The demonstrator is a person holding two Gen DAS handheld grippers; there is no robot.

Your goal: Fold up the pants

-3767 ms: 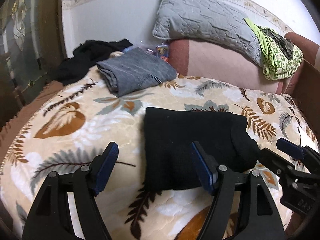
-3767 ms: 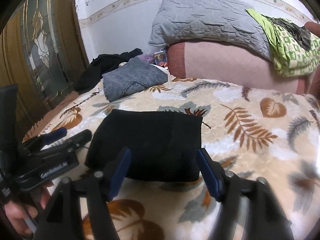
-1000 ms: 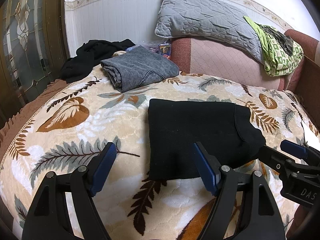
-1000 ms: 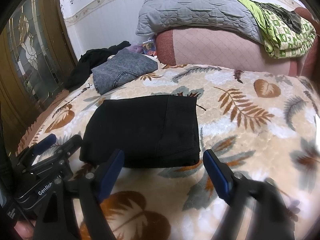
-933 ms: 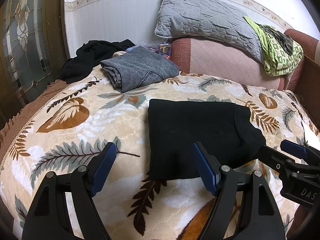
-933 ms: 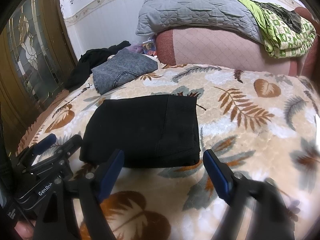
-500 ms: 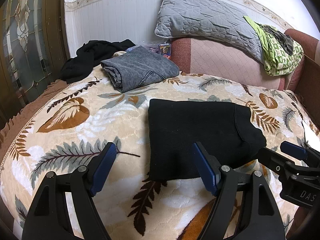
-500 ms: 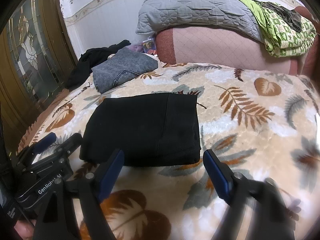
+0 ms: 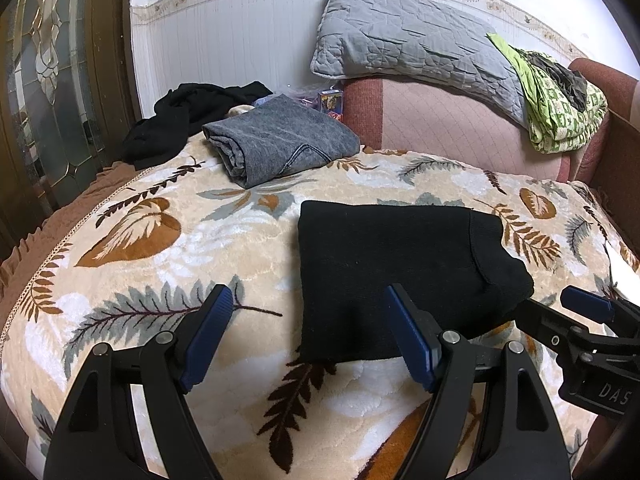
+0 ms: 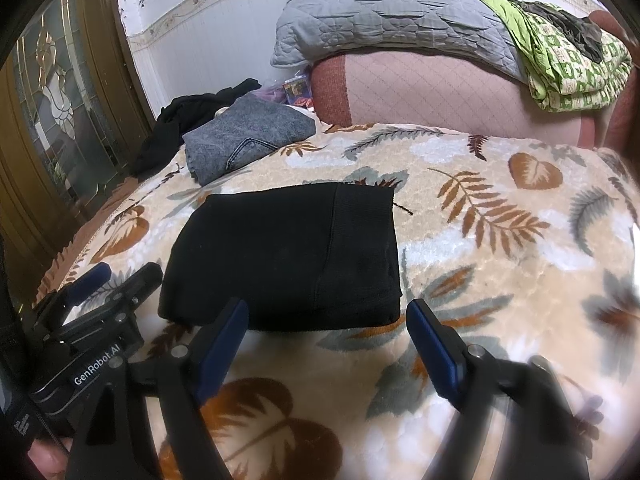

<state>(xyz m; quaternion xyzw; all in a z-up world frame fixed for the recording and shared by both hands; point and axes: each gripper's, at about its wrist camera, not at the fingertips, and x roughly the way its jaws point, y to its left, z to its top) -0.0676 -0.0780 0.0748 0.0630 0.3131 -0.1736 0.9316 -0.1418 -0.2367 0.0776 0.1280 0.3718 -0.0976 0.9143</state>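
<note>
While nothing has moved since a moment ago, the left hand-held gripper (image 9: 306,330) and right hand-held gripper (image 10: 328,338) hover with fingers wide apart, holding nothing. Just ahead of both, the black pants (image 9: 400,268) lie folded flat on the bed (image 9: 180,248).

The right gripper's (image 10: 326,320) right-hand fingers (image 10: 434,344) blur toward the frame's lower edge.

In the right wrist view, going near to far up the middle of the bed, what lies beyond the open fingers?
Folded black pants on the leaf-patterned beige blanket → folded grey denim jeans → pink quilted headboard cushion → grey quilted pillow on top of it.
</note>
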